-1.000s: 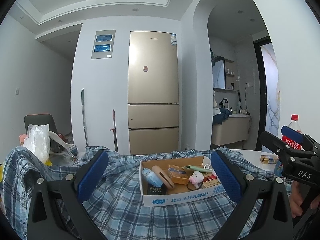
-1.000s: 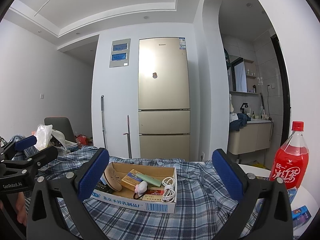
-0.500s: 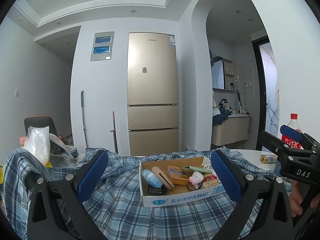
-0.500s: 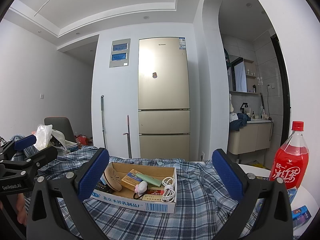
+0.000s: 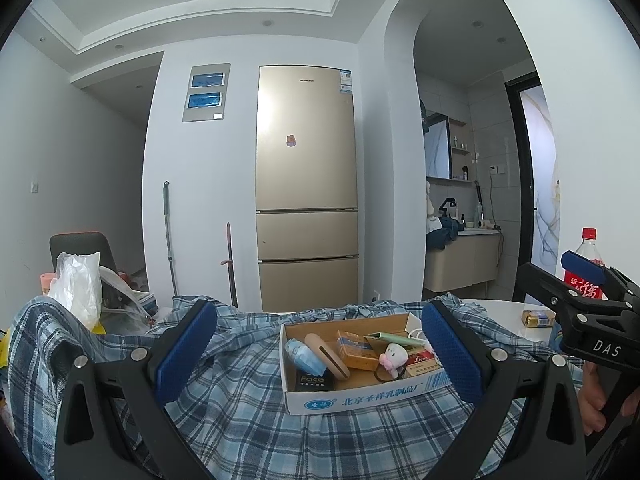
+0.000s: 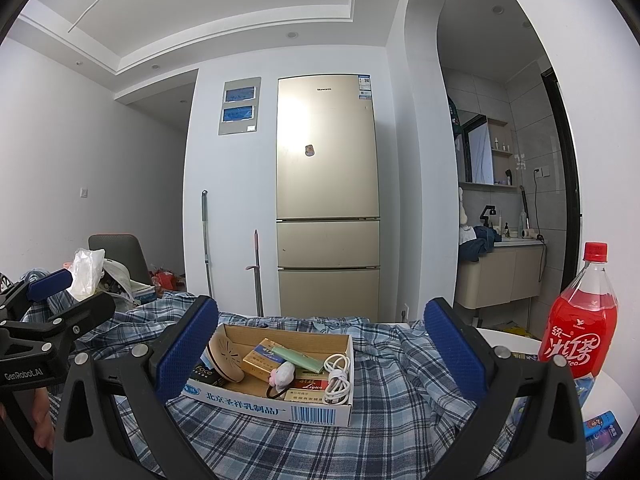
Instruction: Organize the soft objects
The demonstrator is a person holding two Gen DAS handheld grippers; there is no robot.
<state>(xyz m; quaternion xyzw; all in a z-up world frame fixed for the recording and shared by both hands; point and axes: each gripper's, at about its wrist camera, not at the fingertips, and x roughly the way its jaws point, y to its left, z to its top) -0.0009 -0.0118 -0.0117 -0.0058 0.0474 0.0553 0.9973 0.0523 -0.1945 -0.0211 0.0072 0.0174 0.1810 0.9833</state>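
Claws first: my left claw (image 5: 320, 354) hangs with its blue pads spread wide and nothing between them, and my right claw (image 6: 322, 354) is spread just as wide and equally empty. Both hover low above the plaid shirt (image 5: 240, 412), a blue-and-white checked garment lying rumpled over the round white surface (image 5: 506, 316) and bunched up at the left. In the left view my right claw shows at the right edge, gripped by my hand (image 5: 592, 400); in the right view my left claw sits at the left edge.

On top of the shirt, straight ahead of both claws, rests an open cardboard box (image 6: 280, 404) with blue printing on its white front. Inside it I see a small pink-and-white plush toy (image 5: 394, 354) near the front, a tan shoe insole (image 6: 226, 358) leaning at the left, a yellow packet (image 6: 262, 360), a green tube (image 6: 300, 358), a coiled white cable (image 6: 338, 376) at the right end, and a dark packet marked "Face" (image 5: 312, 380).

Farther right a red drink bottle (image 6: 576, 328) stands upright on the bare surface, clear of the shirt. To the left a white plastic bag (image 5: 78, 288) sits by a grey chair (image 5: 82, 246). Behind everything a gold refrigerator (image 5: 306, 184) stands against the white wall.
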